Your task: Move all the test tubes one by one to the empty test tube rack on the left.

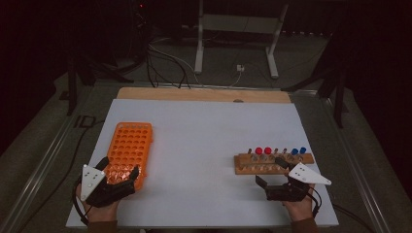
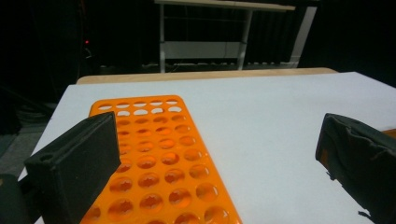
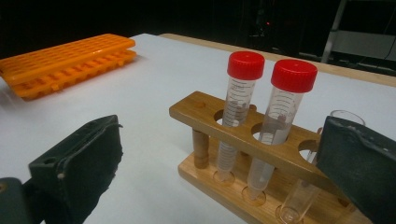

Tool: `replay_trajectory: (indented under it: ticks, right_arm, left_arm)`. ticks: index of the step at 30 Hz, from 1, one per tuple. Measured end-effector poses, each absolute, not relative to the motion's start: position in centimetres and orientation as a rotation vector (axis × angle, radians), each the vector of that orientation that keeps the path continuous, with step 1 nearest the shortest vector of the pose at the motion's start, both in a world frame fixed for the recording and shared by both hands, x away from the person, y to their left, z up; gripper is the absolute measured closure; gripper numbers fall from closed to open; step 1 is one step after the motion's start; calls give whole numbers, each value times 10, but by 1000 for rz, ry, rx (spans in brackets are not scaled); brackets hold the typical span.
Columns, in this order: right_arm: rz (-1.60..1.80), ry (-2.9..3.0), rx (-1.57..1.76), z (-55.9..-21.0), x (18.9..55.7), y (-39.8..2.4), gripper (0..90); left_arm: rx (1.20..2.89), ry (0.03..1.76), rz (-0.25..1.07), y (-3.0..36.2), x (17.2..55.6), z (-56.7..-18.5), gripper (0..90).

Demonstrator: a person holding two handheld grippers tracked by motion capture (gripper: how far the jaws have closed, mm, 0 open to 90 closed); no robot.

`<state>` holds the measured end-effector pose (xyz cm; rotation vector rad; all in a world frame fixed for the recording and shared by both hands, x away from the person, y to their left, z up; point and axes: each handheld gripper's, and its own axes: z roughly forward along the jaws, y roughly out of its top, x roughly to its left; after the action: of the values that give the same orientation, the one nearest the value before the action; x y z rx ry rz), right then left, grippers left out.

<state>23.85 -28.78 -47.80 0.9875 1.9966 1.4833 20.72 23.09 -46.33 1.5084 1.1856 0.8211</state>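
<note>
The wooden rack [image 3: 261, 140] stands just ahead of the right hand-held gripper [image 1: 273, 171], whose jaws are spread with nothing between them. It holds two red-capped tubes [image 3: 240, 107], blue-capped tubes [image 1: 298, 151] farther along and an uncapped clear tube [image 3: 308, 186], partly hidden behind one jaw. The left hand-held gripper [image 1: 119, 167], also spread, hovers over the near end of the orange rack [image 2: 154, 154] lying on the white bench [image 1: 204, 141]; its holes are empty, its near edge cut off.
</note>
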Motion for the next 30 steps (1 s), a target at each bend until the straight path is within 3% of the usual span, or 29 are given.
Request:
replay_trajectory:
  ticks: [14,30]
  right_arm:
    - [1470,1970,992,-467,234,-289,2]
    - [1402,1944,1077,-413,246,-299,2]
  left_arm:
    - [1520,1191,837,229,210,-465,5]
    - [1535,1207,808,227,216,-466,5]
